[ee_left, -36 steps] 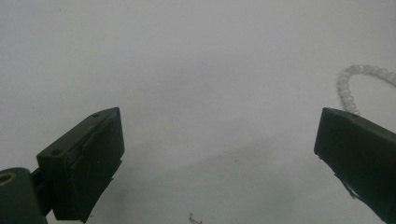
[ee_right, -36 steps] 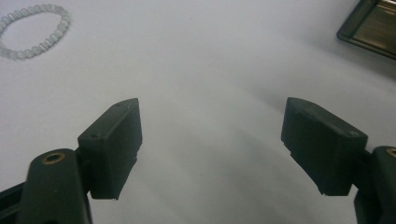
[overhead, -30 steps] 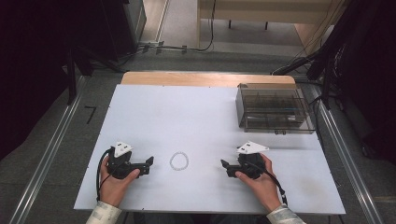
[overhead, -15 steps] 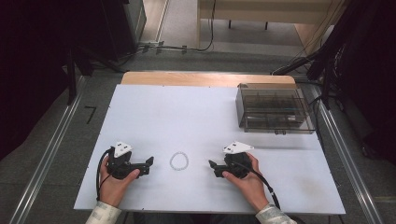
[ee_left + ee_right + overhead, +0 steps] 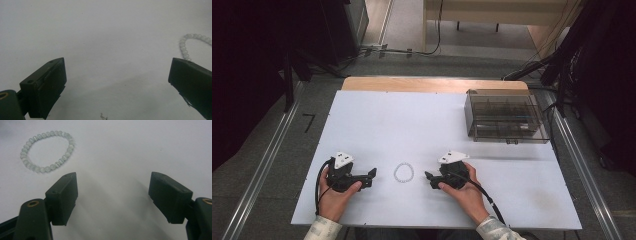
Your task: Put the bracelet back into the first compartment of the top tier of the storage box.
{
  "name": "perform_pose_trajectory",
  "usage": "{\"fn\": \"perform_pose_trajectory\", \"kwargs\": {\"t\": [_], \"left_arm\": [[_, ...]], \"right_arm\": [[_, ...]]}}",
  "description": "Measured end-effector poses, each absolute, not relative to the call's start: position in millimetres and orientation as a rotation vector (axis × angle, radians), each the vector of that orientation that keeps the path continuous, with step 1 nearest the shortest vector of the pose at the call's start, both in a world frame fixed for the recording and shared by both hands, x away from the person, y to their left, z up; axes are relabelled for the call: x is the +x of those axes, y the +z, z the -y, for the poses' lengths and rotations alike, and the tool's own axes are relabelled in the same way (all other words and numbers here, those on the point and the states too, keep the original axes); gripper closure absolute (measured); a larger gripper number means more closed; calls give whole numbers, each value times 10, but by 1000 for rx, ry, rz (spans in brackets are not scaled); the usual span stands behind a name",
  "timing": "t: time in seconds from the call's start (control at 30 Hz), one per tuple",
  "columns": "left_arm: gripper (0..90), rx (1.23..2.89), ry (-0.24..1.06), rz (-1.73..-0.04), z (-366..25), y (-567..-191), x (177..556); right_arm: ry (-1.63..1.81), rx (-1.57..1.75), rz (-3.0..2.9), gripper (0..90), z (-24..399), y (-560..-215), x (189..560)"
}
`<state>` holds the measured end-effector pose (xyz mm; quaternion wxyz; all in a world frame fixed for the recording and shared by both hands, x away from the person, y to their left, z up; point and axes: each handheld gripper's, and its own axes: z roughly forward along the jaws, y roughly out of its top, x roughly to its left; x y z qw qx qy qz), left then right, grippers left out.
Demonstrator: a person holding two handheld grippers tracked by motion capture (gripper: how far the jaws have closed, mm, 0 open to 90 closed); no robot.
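A pale beaded bracelet (image 5: 403, 172) lies flat on the white table (image 5: 412, 125), near its front edge between my two grippers. My left gripper (image 5: 371, 176) rests on the table to its left, open, pointing toward it. The right gripper (image 5: 429, 180) sits to its right, also open, jaws aimed left at the bracelet. Through the right gripper view the bracelet (image 5: 46, 151) lies whole, beyond and left of the jaws, with nothing between them. From the left gripper view an arc of the bracelet (image 5: 190, 45) shows just past the right jaw.
A smoky transparent plastic box (image 5: 504, 116) with inner compartments stands at the back right of the table. A wooden strip (image 5: 432, 83) runs along the far edge. Metal rails flank the table on the floor.
My right gripper has slid left across the table toward the bracelet. The left gripper and the bracelet have stayed where they were.
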<state>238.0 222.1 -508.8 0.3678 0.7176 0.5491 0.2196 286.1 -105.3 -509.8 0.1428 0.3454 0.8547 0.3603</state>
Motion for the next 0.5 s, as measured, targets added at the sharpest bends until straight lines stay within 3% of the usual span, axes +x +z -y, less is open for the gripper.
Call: {"fn": "perform_pose_trajectory", "kwargs": {"t": [0.5], "left_arm": [[22, 1841, 567, -1414, -2225, -5089, 2377]], "right_arm": [[1059, 974, -2485, 248, 823, -5099, 2916]]}}
